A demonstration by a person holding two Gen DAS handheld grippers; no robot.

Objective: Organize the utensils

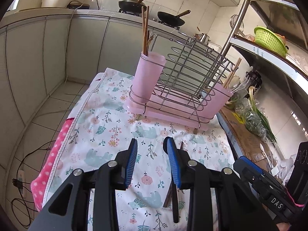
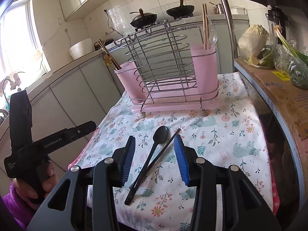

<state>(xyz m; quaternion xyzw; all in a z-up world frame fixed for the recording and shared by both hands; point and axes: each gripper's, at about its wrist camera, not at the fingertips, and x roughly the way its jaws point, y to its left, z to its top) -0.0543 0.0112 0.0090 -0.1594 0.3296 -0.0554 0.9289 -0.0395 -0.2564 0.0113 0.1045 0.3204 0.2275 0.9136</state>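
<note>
A pink utensil rack with a wire frame (image 1: 179, 88) (image 2: 167, 80) stands at the far end of a floral cloth (image 1: 107, 134) (image 2: 221, 134). Its left cup (image 1: 148, 77) (image 2: 129, 80) holds brown chopsticks; its right cup (image 1: 219, 98) (image 2: 204, 71) holds light chopsticks and clear plastic cutlery. A black spoon (image 2: 152, 154) and a dark chopstick (image 2: 163, 152) lie crossed on the cloth between my right gripper's (image 2: 154, 144) open fingers. My left gripper (image 1: 152, 146) is open and empty above the cloth; the spoon handle (image 1: 175, 202) shows under its right finger.
A shelf with a cardboard box (image 2: 279, 90), cabbage (image 2: 252, 40) and bagged greens (image 1: 252, 119) runs along the right. A green basket (image 1: 269, 38) sits higher up. Two woks (image 2: 163, 15) stand on the stove behind. The left gripper's body (image 2: 38, 144) is at left.
</note>
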